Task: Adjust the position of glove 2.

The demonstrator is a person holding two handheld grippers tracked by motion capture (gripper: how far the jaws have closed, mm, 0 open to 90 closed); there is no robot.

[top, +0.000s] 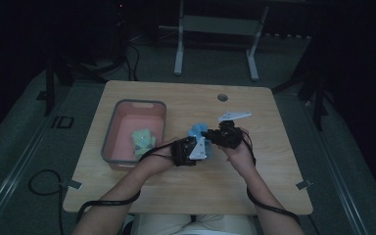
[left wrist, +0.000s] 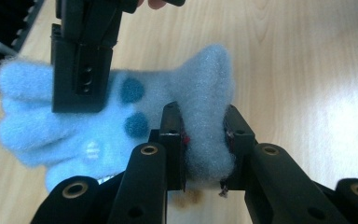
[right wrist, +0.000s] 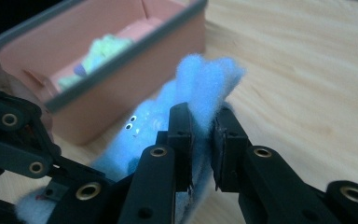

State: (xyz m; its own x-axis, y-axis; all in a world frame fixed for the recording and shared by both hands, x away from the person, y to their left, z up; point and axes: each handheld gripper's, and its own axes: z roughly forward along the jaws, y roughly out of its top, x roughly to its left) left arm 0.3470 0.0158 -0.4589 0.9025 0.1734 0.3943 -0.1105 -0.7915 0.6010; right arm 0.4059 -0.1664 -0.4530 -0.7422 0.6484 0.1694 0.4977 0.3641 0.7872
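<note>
Pink bin [top: 127, 110] on wooden table [top: 186, 188], pale green cloth [top: 143, 139] inside.

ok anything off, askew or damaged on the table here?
Nothing stands out. The fluffy light-blue sock is pinched at opposite ends by the left gripper and the right gripper, held above the wooden table. The pink bin with grey rim sits square, with a pale-green fuzzy sock inside.

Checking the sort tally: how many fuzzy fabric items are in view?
2. A light blue fuzzy glove is pinched between the left gripper and the right gripper above the wooden table. A pale green fuzzy item lies in the pink bin; others may be hidden beneath.
</note>
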